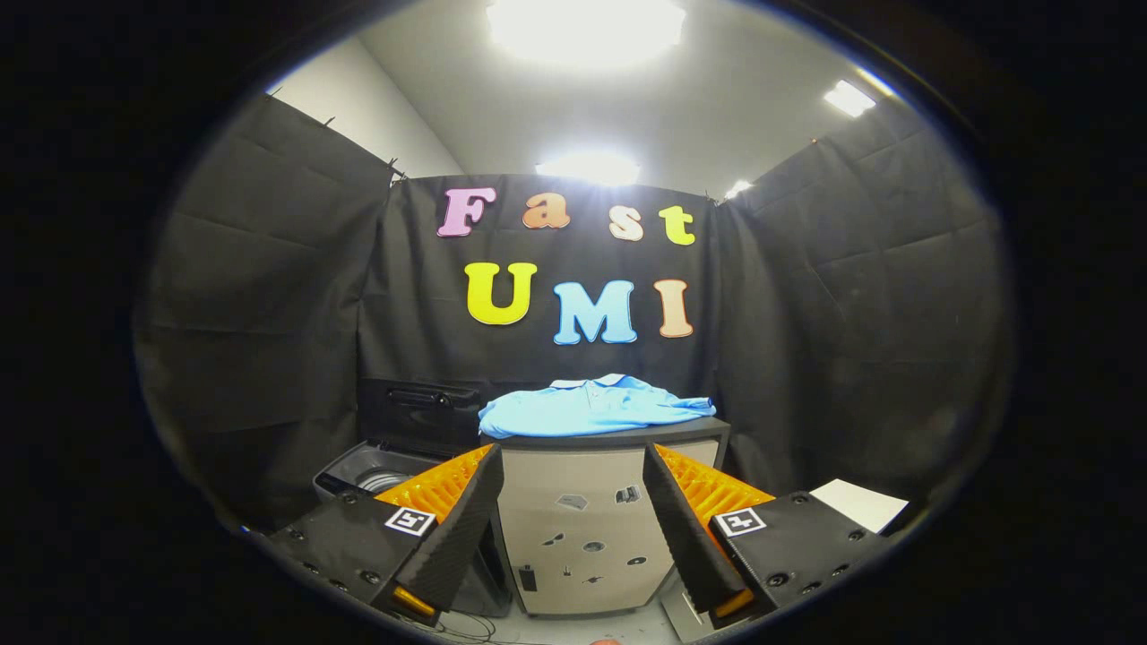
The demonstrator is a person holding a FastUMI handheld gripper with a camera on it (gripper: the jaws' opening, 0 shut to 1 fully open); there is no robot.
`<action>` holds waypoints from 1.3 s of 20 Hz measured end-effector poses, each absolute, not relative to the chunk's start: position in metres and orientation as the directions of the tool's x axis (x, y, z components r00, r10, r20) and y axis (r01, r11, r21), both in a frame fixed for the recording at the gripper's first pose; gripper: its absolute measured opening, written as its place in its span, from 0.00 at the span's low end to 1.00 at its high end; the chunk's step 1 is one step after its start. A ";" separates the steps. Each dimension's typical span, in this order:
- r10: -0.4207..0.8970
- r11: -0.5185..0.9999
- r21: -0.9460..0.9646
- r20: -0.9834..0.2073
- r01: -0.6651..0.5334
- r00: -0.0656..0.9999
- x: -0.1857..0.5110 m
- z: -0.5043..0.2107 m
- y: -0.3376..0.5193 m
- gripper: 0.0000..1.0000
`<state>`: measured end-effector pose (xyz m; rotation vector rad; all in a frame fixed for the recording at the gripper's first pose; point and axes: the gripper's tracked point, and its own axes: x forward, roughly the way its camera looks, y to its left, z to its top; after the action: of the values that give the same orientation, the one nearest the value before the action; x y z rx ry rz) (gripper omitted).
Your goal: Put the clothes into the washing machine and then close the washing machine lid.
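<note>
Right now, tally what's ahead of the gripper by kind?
Blue shirt on the cabinet: 1
Cabinet: 1
Washing machine, lid up, beside the cabinet: 1
Gripper, fingers open, holding nothing: 1
Total: 4

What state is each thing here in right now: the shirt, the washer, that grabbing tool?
Blue shirt: lying loose on top of the cabinet, not yet loaded.
Washing machine: lid raised, drum open.
Tool: open, holding nothing, short of the cabinet.
</note>
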<state>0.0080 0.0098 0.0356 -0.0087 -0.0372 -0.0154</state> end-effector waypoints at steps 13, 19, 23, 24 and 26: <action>0.001 1.000 0.027 0.005 -0.001 1.000 0.085 0.069 -0.008 0.97; 0.020 1.000 0.023 0.000 -0.020 1.000 0.136 0.080 -0.013 0.97; 0.026 0.999 0.032 -0.024 -0.025 0.999 0.170 0.081 -0.020 0.97; 0.027 0.999 0.033 -0.032 -0.026 0.999 0.181 0.081 -0.022 0.97; 0.034 0.999 0.039 -0.049 -0.032 0.998 0.200 0.079 -0.025 0.97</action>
<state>0.1997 -0.0251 0.0787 0.0384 0.0499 0.0335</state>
